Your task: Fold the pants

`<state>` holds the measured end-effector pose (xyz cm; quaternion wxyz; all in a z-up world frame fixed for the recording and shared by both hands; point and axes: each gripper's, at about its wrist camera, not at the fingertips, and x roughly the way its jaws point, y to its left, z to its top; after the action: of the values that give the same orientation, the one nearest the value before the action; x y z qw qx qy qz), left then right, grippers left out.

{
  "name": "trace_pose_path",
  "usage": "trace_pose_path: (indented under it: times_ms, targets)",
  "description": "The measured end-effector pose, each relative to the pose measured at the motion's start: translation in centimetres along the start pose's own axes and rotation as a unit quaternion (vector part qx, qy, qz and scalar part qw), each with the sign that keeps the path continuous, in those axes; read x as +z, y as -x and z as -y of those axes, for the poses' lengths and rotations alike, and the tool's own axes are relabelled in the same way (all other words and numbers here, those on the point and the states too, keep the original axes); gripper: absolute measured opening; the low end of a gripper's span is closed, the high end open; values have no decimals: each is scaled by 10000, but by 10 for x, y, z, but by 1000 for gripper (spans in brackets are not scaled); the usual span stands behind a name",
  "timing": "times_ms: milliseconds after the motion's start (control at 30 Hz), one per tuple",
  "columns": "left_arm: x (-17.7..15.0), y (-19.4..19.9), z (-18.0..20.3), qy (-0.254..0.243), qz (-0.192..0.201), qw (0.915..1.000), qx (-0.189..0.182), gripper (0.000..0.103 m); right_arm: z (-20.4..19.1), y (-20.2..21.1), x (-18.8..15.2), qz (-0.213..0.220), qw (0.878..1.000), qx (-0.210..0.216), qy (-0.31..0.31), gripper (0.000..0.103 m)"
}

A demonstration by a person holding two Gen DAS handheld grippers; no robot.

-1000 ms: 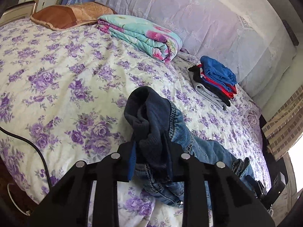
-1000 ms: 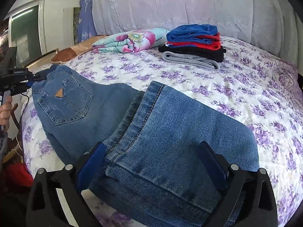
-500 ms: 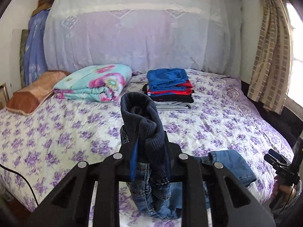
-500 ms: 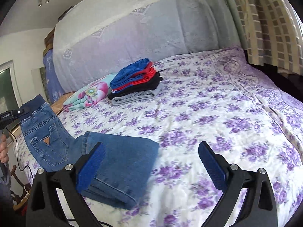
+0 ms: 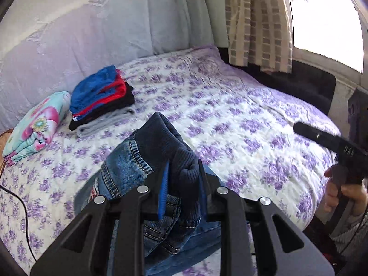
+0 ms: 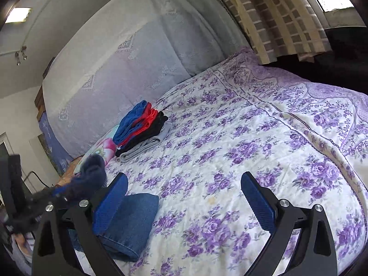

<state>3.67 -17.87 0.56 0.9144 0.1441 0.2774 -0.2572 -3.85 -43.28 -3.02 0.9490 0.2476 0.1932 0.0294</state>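
Observation:
Blue denim jeans [image 5: 128, 168] with a dark ribbed waistband lie bunched at the near edge of the bed. My left gripper [image 5: 182, 179] is shut on the waistband and holds it up. In the right wrist view a folded jeans leg [image 6: 135, 216] lies flat on the bedspread behind the left fingertip. My right gripper [image 6: 184, 197] is open and empty above the bed, right of the jeans. The left gripper with the waistband [image 6: 89, 172] shows blurred at the far left. The right gripper body and hand [image 5: 342, 156] show at the right of the left wrist view.
The bed has a white and purple floral bedspread [image 6: 264, 142]. A stack of folded clothes [image 5: 101, 99], blue on top, and a folded floral blanket [image 5: 36, 124] lie near the headboard. A checked curtain [image 5: 257, 20] and window are at the right. A black cable [image 5: 23, 209] hangs at the left.
The left gripper has swung right with the waistband, view turning toward the window. The right gripper has let go of the jeans leg and moved right; the leg now lies folded on the bed.

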Motion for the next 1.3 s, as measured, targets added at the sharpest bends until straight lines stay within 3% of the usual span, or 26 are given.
trace_pose_path:
  times_ms: [133, 500, 667, 867, 1233, 1300]
  targets:
    - [-17, -30, 22, -250, -258, 9993, 68, 21, 8, -5, -1, -97, 9999, -29, -124, 99]
    - [-25, -54, 35, -407, -425, 9982, 72, 21, 4, -21, -11, -386, 9992, -11, -88, 99]
    - [-26, -52, 32, -253, -388, 9989, -89, 29, -5, -21, -12, -426, 9991, 22, 17, 99]
    - [-24, -42, 26, -59, -408, 9987, -301, 32, -14, -18, -12, -428, 9990, 51, 111, 99]
    - [-22, -25, 21, 21, -287, 9989, -361, 35, -26, -14, -15, -447, 9988, 38, 211, 99]
    - [-21, -20, 17, 72, -231, 9992, -328, 40, -27, -14, -16, -453, 9987, 26, 221, 99]
